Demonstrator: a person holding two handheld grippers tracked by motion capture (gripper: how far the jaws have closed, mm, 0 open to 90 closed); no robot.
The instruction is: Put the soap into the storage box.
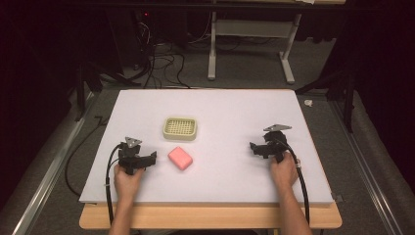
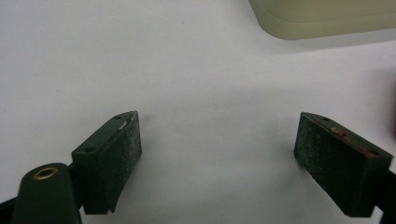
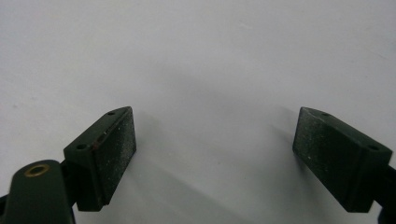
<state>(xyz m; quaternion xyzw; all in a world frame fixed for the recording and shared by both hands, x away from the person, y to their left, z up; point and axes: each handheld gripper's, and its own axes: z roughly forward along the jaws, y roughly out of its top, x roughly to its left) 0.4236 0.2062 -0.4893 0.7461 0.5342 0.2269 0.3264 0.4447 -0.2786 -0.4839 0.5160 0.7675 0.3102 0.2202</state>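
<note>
Nothing is done yet, by the look of it. The soap (image 1: 180, 158) lies flat on the white board (image 1: 235, 105), pink and untouched, just right of the left gripper (image 1: 139, 157) and a bit nearer the person than the dish (image 1: 179, 128). The dish is cream-coloured w/ a grid insert, sits apart from the soap and holds nothing. The likely job is to get the soap into the dish, so the whole thing is left to do: reach, grip, lift, carry, set down.

Left gripper: jaws wide, nothing between them. In the left gripper view the pads (image 2: 125, 151) frame bare board, w/ an edge of the dish (image 2: 322, 18) at top right. A faint pinkish blur sits at the far right edge, prob. the soap, though it's too small to tell. So the claw points toward the dish and the soap is off to its side, not between the jaws.

Right gripper (image 1: 261, 148): jaws also wide, w/ bare board ahead of them in its own view (image 3: 215, 135). It rests well away from both the soap and the dish, on the right side of the board.

Both hands sit low near the board's near edge. The left is the closer one, so I'd judge it takes the pick. It needs to swing right to bring the soap between the jaws before closing.
</note>
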